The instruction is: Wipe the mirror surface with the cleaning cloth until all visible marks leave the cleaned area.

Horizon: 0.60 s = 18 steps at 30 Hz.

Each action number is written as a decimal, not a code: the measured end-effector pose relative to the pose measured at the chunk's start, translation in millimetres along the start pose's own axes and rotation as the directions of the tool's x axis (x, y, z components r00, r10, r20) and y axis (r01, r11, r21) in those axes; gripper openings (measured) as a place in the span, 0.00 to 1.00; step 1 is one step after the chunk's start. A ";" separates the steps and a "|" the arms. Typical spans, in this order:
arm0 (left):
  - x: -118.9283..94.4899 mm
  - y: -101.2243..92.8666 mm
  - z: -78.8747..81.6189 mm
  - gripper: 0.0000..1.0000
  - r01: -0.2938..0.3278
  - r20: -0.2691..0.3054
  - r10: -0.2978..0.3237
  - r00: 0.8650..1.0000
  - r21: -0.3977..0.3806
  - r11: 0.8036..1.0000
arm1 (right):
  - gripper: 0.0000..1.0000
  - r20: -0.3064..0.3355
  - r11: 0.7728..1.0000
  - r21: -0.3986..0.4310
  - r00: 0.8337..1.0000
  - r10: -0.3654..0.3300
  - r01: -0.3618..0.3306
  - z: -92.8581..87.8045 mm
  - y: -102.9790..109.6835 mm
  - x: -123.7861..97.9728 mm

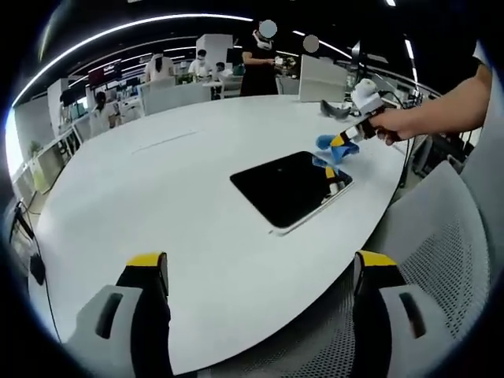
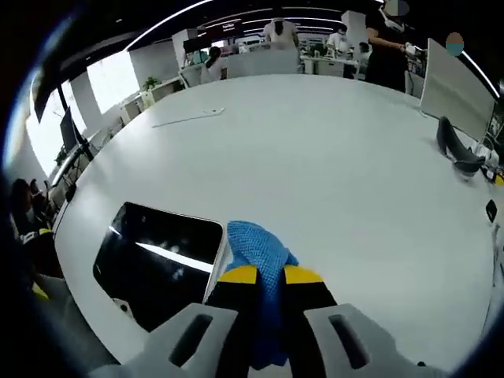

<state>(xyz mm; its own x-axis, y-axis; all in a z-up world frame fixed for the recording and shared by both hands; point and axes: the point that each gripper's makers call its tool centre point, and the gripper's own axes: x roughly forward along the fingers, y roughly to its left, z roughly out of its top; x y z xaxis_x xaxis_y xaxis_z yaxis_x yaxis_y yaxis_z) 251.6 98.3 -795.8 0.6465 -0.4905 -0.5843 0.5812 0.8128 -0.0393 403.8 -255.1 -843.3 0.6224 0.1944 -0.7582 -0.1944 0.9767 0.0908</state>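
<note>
On the white table (image 1: 197, 205) lie one mirror (image 1: 290, 187) and one blue cleaning cloth (image 2: 260, 260). Right gripper (image 2: 270, 276) has its jaws pinched on the cloth, which hangs just past the mirror's right edge in the right gripper view. Left gripper (image 1: 260, 272) hovers wide apart and empty, near the table's edge, well short of the mirror. The mirror's long axis runs diagonally, near-left to far-right in the left gripper view.

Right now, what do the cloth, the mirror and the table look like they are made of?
The blue cleaning cloth looks like soft woven or microfibre fabric: nubbly texture, limp folds. The mirror looks like glossy glass in a pale frame: it reflects ceiling lights as sharp streaks. The table looks like smooth matte white laminate or painted board; I cannot tell which.
</note>
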 end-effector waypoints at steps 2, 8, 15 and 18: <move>0.1 -0.3 0.6 0.96 0.001 0.002 -0.001 1.000 0.003 1.000 | 0.04 0.026 0.999 0.024 0.999 -0.023 0.023 9.4 -0.2 -1.5; 0.1 0.0 1.2 0.96 -0.001 0.003 0.001 1.000 0.005 1.000 | 0.04 0.009 0.996 0.086 1.000 0.004 -0.004 19.4 13.8 -5.7; 0.2 -1.8 0.4 0.96 0.008 0.000 -0.008 1.000 0.010 1.000 | 0.04 0.003 0.984 0.177 1.000 0.015 -0.015 25.1 26.6 -1.8; 0.2 -2.4 0.7 0.95 0.013 0.002 -0.013 1.000 0.008 1.000 | 0.04 -0.001 0.983 0.183 1.000 0.000 0.000 26.0 29.1 1.1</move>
<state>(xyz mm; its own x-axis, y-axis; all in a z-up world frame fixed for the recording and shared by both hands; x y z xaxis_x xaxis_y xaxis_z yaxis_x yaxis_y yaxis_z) 250.6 96.1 -795.2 0.6402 -0.5015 -0.5820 0.5933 0.8040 -0.0401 418.5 -224.1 -824.8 0.6214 0.1945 -0.7589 -0.0527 0.9769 0.2072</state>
